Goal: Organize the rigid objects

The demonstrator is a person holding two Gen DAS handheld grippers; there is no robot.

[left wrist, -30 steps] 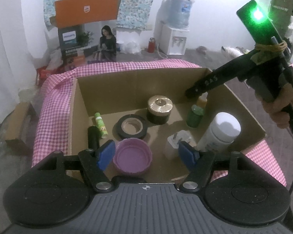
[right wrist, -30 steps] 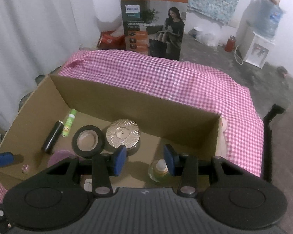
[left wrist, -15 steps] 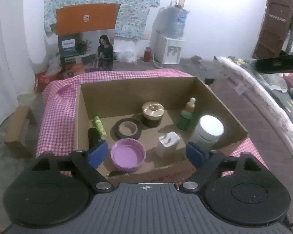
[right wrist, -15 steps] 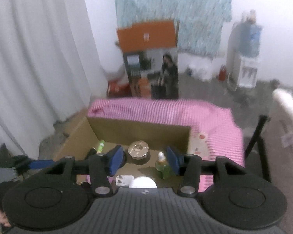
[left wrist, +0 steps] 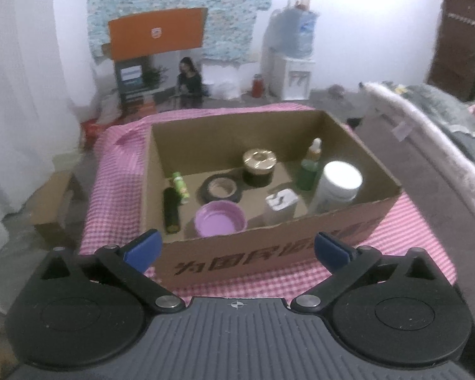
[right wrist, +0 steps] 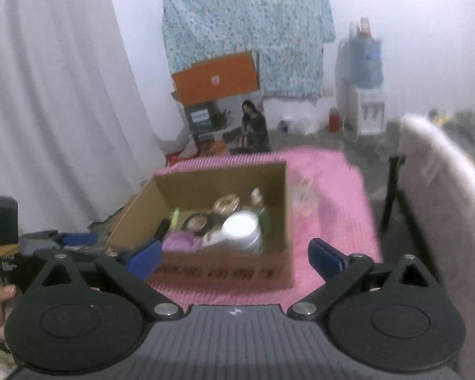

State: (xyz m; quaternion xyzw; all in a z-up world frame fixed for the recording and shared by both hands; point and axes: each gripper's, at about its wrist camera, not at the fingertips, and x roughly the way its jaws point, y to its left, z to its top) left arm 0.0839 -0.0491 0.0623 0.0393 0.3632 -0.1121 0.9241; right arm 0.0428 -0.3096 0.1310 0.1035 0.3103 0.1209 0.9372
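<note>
A white water dispenser [left wrist: 293, 76] carrying a blue bottle [left wrist: 296, 33] stands against the far wall. A floral cloth [right wrist: 247, 31] hangs above an orange-topped printed carton [left wrist: 156, 63]. White curtain [right wrist: 57, 95] at left.

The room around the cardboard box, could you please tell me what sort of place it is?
Probably a lived-in home room: a water dispenser by the wall, a patterned cloth hung up, and bedding beside the checked-cloth table.
</note>
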